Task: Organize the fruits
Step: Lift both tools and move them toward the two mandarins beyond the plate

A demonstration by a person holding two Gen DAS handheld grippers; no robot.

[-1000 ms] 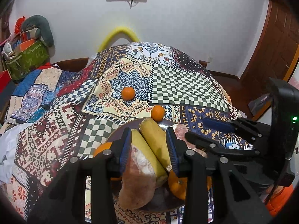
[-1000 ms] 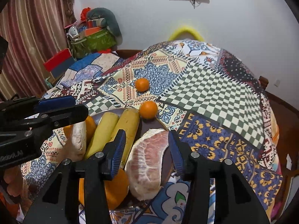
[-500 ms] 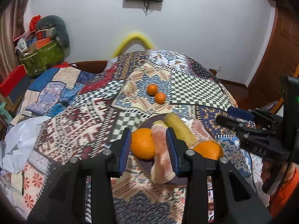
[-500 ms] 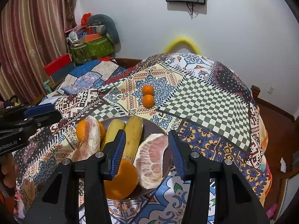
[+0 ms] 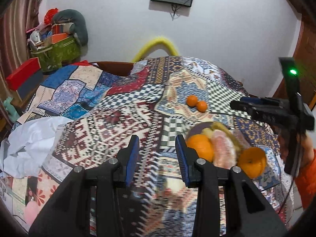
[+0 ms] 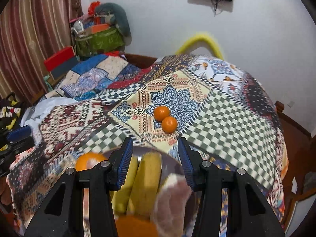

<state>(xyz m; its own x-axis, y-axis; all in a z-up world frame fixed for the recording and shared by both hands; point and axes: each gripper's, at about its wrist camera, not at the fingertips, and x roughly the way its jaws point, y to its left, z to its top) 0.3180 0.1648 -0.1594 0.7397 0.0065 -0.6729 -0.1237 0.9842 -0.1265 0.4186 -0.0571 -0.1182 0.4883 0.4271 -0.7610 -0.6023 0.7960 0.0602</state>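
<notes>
Both grippers empty – left gripper (image 5: 157, 154), right gripper (image 6: 155, 158) – above plate (image 6: 169, 163)

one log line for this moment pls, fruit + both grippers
left gripper: jaws open, empty | right gripper: jaws open, empty | plate: bananas, oranges, pomelo | two small oranges: touching, on cloth beyond plate
</notes>
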